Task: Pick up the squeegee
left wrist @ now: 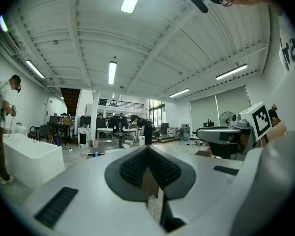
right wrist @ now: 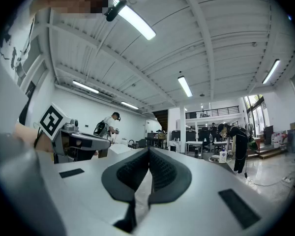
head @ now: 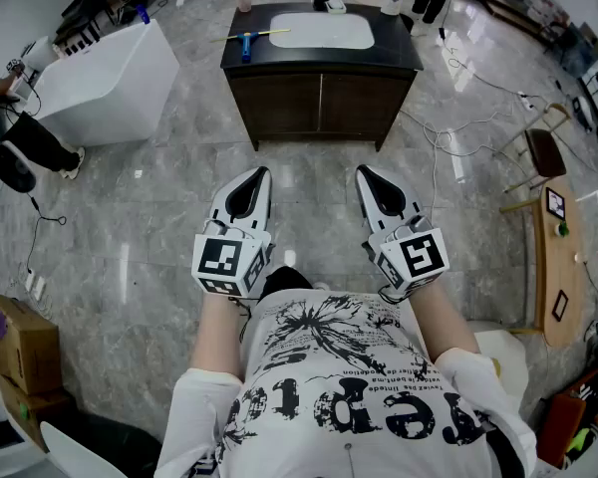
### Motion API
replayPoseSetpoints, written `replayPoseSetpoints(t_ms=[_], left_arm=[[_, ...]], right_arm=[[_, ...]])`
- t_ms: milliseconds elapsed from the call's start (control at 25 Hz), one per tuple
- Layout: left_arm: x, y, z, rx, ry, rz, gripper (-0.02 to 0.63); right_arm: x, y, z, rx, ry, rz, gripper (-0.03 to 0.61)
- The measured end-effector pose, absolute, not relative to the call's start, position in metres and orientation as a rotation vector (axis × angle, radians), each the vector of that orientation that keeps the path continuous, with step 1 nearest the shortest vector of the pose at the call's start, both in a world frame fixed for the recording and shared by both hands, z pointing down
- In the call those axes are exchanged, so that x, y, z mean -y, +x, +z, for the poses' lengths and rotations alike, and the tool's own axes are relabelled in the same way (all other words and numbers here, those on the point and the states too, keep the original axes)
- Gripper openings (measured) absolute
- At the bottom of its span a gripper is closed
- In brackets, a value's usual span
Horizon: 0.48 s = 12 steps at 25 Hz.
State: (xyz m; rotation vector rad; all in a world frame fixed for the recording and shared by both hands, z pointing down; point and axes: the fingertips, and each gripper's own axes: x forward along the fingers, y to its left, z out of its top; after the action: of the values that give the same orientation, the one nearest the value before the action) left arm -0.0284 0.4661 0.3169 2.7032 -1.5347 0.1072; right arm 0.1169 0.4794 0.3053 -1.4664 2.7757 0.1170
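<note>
Seen from above my head, I stand on a grey marble-patterned floor with both tools held level in front of my chest, side by side and pointing toward the top of the frame. My left gripper, at centre left, has its dark ribbed pads pressed together with nothing between them. My right gripper, at centre right, is likewise closed on nothing. I judge they are kept shut and tucked near my body because the pickup has not yet begun. The squeegee, with a yellow bar and a blue handle, lies at upper centre of the frame, flat on the dark counter of a wooden vanity cabinet. It rests just left of the white basin, well apart from both tools, with open floor between us. Lying on the counter's left part, it looks easier for my left tool to reach, though I would first need to step closer and spread the jaws. A white bathtub sits at upper left, and loose cables trail on the floor to the right of the cabinet, which I should avoid treading on.
</note>
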Motion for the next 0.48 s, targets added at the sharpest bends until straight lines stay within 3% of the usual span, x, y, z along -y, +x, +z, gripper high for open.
replayPoseSetpoints(t_ms=[480], left_arm=[[-0.433,-0.018,0.324,1.524,2.670,0.126,0.014]], right_arm=[[-0.444,0.131,0.306,-2.749,-1.474,0.081,0.012]])
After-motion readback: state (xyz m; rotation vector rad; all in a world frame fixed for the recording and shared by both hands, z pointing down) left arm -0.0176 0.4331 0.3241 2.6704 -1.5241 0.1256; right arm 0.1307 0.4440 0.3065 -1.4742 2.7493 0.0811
